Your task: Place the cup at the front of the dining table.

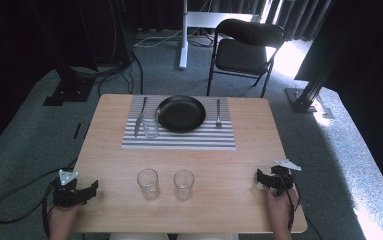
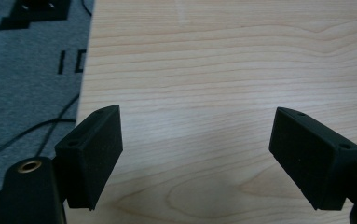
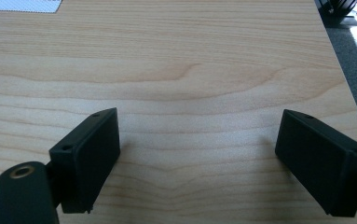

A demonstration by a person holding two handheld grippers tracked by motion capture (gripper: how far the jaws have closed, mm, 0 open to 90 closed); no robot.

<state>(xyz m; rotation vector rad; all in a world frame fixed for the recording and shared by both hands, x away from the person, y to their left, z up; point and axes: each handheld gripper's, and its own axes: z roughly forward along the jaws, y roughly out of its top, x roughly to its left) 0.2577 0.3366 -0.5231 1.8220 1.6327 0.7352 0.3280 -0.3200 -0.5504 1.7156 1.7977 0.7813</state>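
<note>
Two empty clear glasses stand side by side near the table's front: the left glass (image 1: 148, 183) and the right glass (image 1: 183, 184). A third glass (image 1: 150, 125) sits on the striped placemat (image 1: 179, 140), beside the knife (image 1: 140, 117) and the black plate (image 1: 181, 113). A fork (image 1: 218, 113) lies right of the plate. My left gripper (image 1: 94, 188) (image 2: 197, 154) is at the table's front left edge, open with only bare wood between its jaws. My right gripper (image 1: 260, 179) (image 3: 197, 154) rests at the front right, also open and holding nothing.
The wooden table (image 1: 239, 165) stands on grey carpet. A black folding chair (image 1: 244, 52) and a white stand (image 1: 183, 35) are beyond the far edge. Cables (image 1: 14, 197) trail on the floor at the left. The table's left edge (image 2: 85, 88) runs beside my left jaw.
</note>
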